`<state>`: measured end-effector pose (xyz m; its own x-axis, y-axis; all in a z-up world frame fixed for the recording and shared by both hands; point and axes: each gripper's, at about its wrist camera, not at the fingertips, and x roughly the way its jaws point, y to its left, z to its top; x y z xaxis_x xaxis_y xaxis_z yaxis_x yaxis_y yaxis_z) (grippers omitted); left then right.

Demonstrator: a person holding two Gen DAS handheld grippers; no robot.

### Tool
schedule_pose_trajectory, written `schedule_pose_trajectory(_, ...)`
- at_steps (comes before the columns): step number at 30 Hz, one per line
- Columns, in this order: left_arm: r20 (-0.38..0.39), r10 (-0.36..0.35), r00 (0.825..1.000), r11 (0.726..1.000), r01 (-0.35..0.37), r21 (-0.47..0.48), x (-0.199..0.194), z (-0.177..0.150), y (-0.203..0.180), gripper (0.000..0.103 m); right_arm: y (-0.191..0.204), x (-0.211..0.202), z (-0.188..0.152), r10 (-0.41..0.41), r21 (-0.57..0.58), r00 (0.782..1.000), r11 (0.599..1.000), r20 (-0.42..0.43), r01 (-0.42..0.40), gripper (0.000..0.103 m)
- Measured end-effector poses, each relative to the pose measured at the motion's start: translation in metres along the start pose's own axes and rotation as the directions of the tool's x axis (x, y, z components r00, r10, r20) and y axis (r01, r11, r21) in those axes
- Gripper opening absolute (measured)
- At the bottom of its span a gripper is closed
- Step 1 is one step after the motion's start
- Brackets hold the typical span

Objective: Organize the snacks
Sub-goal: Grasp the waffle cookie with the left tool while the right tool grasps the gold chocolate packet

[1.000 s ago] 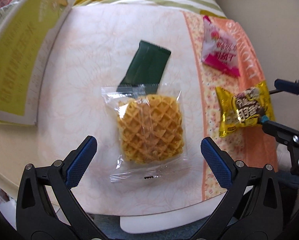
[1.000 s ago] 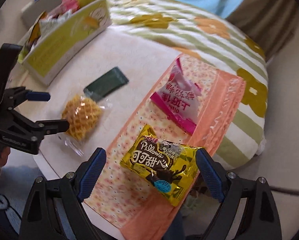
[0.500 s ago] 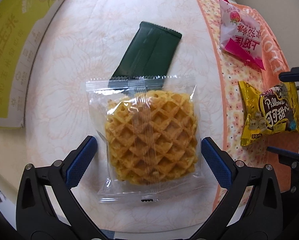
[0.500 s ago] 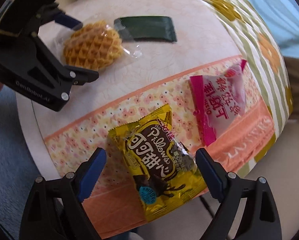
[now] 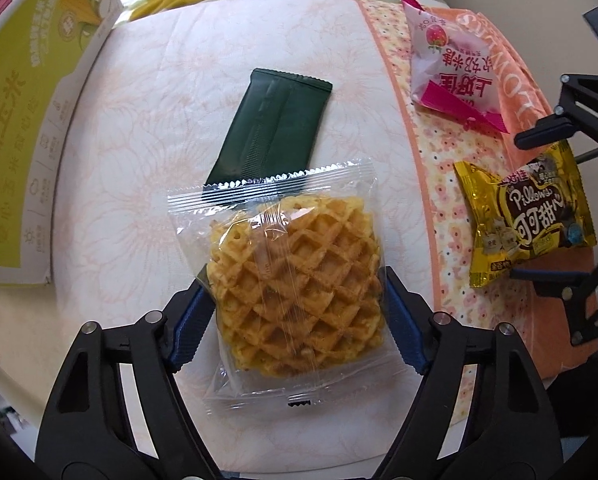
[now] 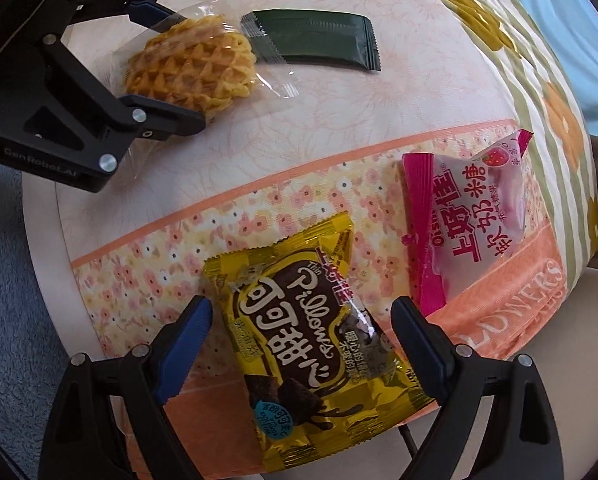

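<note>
- Quilted cloth [image 5: 147, 128], pale pink with an orange floral band along one side, covers the rounded table that carries every snack; a green-striped flowered cover lies beyond it.
- Next in size, a tall yellow-green cardboard box [image 5: 23, 120] printed with white characters stands at the table's left edge in the left wrist view, well apart from the loose packets.
- Black two-finger left gripper [image 5: 297, 300] with blue pads has its jaws drawn in against both sides of a clear plastic packet holding a golden lattice waffle [image 5: 299, 284]; the pads touch the wrapper.
- Black two-finger right gripper [image 6: 303, 346] stands with jaws wide on either side of a yellow foil packet of chocolate pillow snacks [image 6: 307, 340]; its left pad sits just beside the packet's edge and the right pad is a little clear of it, with the packet lying on the floral band.
- Pink-and-white strawberry candy bag [image 6: 471, 220] rests on the same band, just beside the yellow packet.
- Dark green flat foil sachet [image 5: 271, 128] lies on the pale cloth, its near end tucked under the waffle packet's top seal.
</note>
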<state>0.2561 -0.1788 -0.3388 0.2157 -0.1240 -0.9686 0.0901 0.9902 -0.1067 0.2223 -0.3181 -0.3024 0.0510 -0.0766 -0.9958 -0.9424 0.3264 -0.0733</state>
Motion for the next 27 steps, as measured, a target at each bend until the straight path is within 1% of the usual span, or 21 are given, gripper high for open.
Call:
schedule_pose_trajectory(2,0.001,-0.008,1.000,1.000,0.008,-0.005,-0.005,0.000,0.001,0.075,-0.002,0.003,-0.001,0.003,0.002,1.000,1.000,-0.006,-0.003,0.089)
schedule_pose_trajectory(5,0.020,0.002,1.000,1.000,-0.002,0.000,-0.013,-0.001,0.006,0.075,-0.008,0.009,-0.002,0.036,0.007,0.999,0.999,-0.016,-0.035,0.089)
schedule_pose_trajectory(9,0.030,0.004,1.000,1.000,-0.004,-0.007,-0.018,0.003,0.013,0.075,-0.004,0.017,-0.003,0.031,-0.023,0.998,0.999,-0.046,-0.033,0.088)
schedule_pose_trajectory(10,0.033,0.003,0.999,1.000,-0.003,-0.011,-0.022,0.000,0.012,0.075,-0.003,0.019,-0.004,0.028,-0.026,0.998,0.999,-0.051,-0.029,0.081)
schedule_pose_trajectory(11,0.036,0.002,0.999,1.000,-0.001,-0.018,-0.026,-0.003,0.011,0.075,-0.003,0.019,-0.004,0.030,-0.022,0.998,0.999,-0.051,-0.031,0.069)
schedule_pose_trajectory(12,0.040,0.000,0.999,1.000,0.000,-0.023,-0.030,-0.006,0.011,0.075,-0.004,0.019,-0.004,0.047,-0.009,0.998,0.999,-0.052,-0.048,0.069)
schedule_pose_trajectory(13,0.045,0.000,0.999,1.000,0.002,-0.028,-0.034,-0.008,0.011,0.075,-0.006,0.018,-0.004,0.060,0.009,0.997,0.998,-0.046,-0.060,0.066)
schedule_pose_trajectory(14,0.054,-0.001,0.999,0.999,0.003,-0.035,-0.040,-0.009,0.014,0.075,-0.007,0.016,-0.005,0.069,0.025,0.997,0.997,-0.034,-0.068,0.064)
schedule_pose_trajectory(18,0.103,0.003,0.995,0.998,0.002,-0.057,-0.070,-0.011,0.024,0.075,-0.017,0.003,-0.007,0.078,0.082,0.997,0.993,0.019,-0.079,0.063)
schedule_pose_trajectory(22,0.165,0.026,0.986,0.997,-0.012,-0.082,-0.104,-0.011,0.037,0.075,-0.028,-0.023,-0.007,0.091,0.168,0.989,0.980,0.120,-0.111,0.063)
schedule_pose_trajectory(23,0.195,0.039,0.980,0.996,-0.021,-0.092,-0.118,-0.010,0.044,0.075,-0.031,-0.030,-0.004,0.084,0.181,0.986,0.977,0.142,-0.109,0.063)
schedule_pose_trajectory(25,0.235,0.040,0.971,0.995,-0.017,-0.102,-0.134,-0.008,0.054,0.075,-0.035,-0.047,0.005,0.067,0.214,0.980,0.971,0.189,-0.107,0.063)
schedule_pose_trajectory(27,0.281,0.040,0.959,0.994,-0.009,-0.112,-0.154,-0.005,0.066,0.075,-0.039,-0.062,0.014,0.042,0.240,0.974,0.966,0.221,-0.096,0.063)
